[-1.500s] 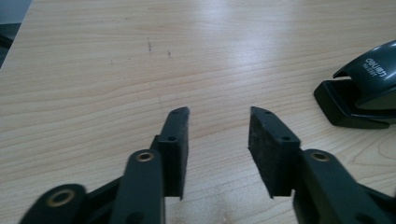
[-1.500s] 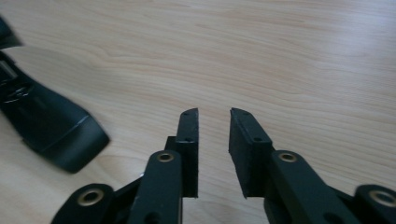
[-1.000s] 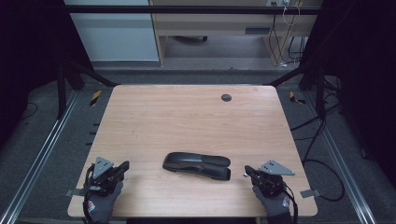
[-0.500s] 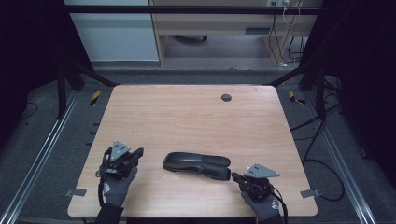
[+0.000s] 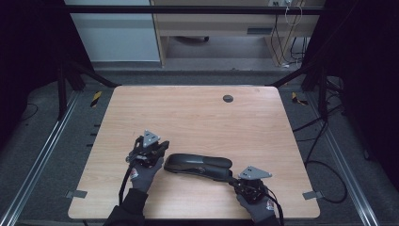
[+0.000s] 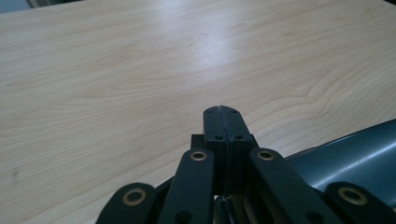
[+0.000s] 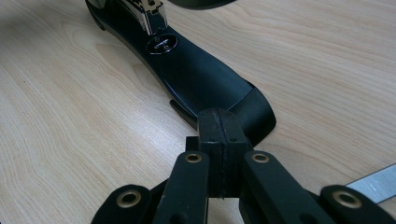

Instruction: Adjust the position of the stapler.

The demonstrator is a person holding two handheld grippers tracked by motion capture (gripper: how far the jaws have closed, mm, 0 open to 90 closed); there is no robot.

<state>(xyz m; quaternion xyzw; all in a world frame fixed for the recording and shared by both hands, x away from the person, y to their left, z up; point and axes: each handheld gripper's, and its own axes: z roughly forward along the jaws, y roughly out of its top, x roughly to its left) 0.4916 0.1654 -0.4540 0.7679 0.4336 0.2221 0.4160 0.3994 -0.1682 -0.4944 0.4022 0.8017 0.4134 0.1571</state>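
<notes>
left gripper: jaws pressed together, empty, just beside the stapler's left end | black stapler: lying flat near the wooden table's front edge, between both grippers | right gripper: jaws pressed together, empty, tips at the stapler's right end

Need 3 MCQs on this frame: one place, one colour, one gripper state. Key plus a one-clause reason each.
1. Where does the stapler lie?
A. near edge of the table, between the grippers
B. far edge, by the round hole
C. on the floor

2. What colour is the stapler?
A. red
B. white
C. black

3. How do the jaws of the left gripper stand?
A. wide open
B. shut, with nothing between
C. clamped on the stapler

Key: 1 A, the high view shows it between the left gripper and the right gripper; 2 C, its body is black in the right gripper view; 3 B, the left gripper view shows the pads pressed together.
</notes>
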